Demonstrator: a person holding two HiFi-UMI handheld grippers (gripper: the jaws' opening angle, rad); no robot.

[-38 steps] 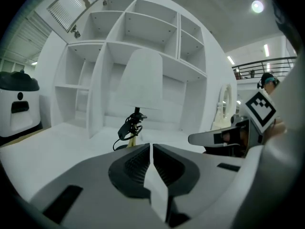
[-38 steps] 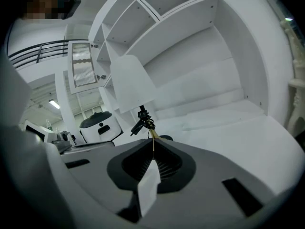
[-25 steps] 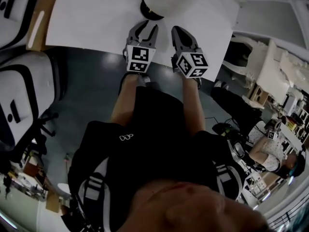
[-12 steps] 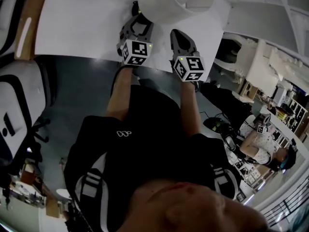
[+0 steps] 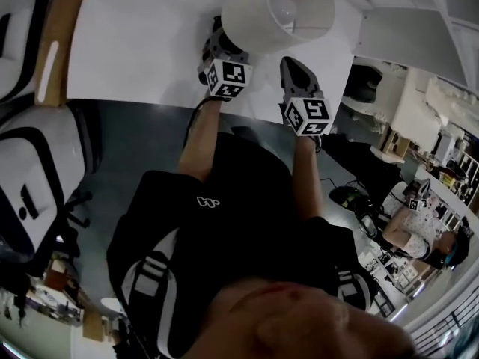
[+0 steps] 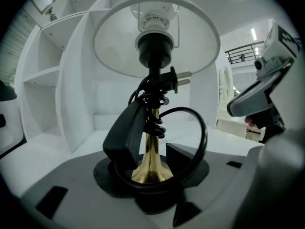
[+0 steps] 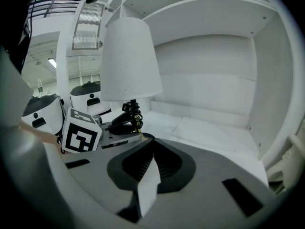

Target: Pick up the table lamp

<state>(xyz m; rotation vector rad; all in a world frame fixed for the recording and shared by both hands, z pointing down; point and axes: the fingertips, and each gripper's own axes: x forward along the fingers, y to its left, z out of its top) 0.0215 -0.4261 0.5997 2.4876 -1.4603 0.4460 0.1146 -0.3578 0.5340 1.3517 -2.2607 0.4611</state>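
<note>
Left gripper (image 5: 217,47) has pushed far under the table lamp (image 5: 258,13), jaws just opened wide astride its stem (image 6: 151,147) (not pressing); right gripper (image 5: 290,66) pinched together.

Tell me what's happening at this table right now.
A person with a gripper in each hand is going for the table lamp on the white table. The left gripper has reached in under the shade. Its jaws have just been opening and now stand apart on either side of the brass stem, which has the black cord wound round it; the pads are not pressing yet. The right gripper hangs beside the lamp, shut and empty. The lamp is not lifted yet.
</note>
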